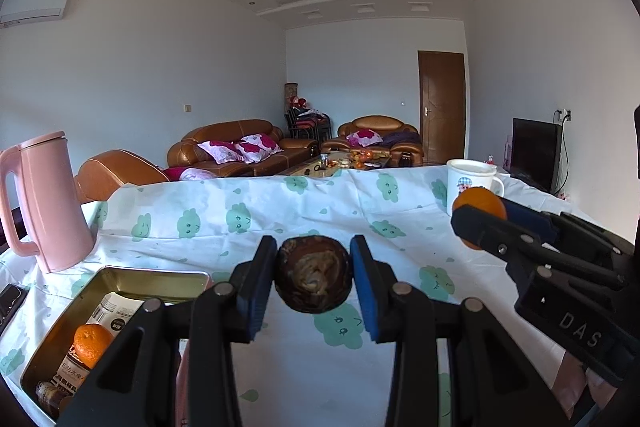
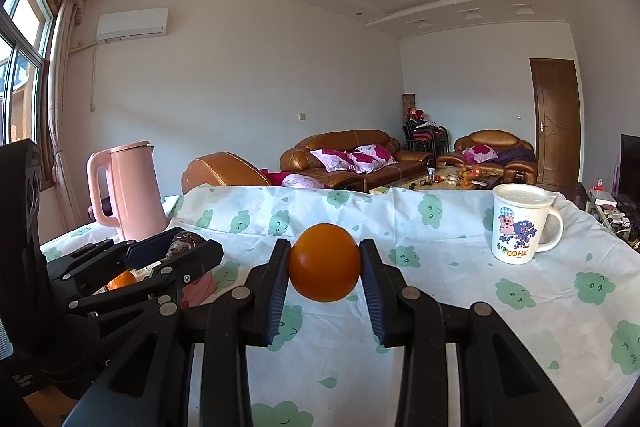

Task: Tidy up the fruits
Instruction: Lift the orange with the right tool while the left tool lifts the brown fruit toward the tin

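Two fruits were held above the tabletop (image 2: 460,307), a dark brown fruit (image 1: 314,273) clamped in the left gripper (image 1: 314,277), an orange (image 2: 325,262) clamped in the right gripper (image 2: 325,267), another orange (image 1: 91,343) lying in the metal tin (image 1: 156,273).

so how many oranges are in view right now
2. One orange is held in the right tongs above the tablecloth. A second orange lies in the metal tin at the left. More may be hidden.
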`<state>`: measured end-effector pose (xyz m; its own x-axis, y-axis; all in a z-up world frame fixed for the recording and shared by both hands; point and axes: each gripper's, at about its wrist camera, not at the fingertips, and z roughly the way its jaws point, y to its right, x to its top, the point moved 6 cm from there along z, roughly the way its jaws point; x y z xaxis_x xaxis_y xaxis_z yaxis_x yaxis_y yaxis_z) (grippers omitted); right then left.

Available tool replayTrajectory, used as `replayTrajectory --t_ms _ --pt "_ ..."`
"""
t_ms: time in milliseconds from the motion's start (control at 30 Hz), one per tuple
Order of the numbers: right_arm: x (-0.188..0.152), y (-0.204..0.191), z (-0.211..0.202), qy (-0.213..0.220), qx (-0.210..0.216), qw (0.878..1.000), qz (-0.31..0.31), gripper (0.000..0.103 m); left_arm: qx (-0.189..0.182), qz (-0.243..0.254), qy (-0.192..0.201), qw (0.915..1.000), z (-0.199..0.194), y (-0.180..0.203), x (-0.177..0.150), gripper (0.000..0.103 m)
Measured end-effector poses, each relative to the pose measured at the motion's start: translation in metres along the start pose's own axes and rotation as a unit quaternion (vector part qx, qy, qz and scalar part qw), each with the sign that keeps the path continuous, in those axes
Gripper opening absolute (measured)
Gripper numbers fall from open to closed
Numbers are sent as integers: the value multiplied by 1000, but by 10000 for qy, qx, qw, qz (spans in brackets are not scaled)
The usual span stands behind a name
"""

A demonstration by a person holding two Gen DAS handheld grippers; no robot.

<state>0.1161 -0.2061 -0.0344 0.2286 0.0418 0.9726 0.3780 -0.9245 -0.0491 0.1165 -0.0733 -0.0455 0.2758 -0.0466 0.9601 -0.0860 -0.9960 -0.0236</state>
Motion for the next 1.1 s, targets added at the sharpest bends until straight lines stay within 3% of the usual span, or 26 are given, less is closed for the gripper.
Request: replayTrajectory --t_ms 500,1100 --pt "-2 -12 3 -100 161 9998 4 37 -14 0 -77 10000 -8 -1 -3 39" --pt "-8 -56 15 -296 362 9986 -234 37 57 -159 -211 9996 -24 -35 -11 39"
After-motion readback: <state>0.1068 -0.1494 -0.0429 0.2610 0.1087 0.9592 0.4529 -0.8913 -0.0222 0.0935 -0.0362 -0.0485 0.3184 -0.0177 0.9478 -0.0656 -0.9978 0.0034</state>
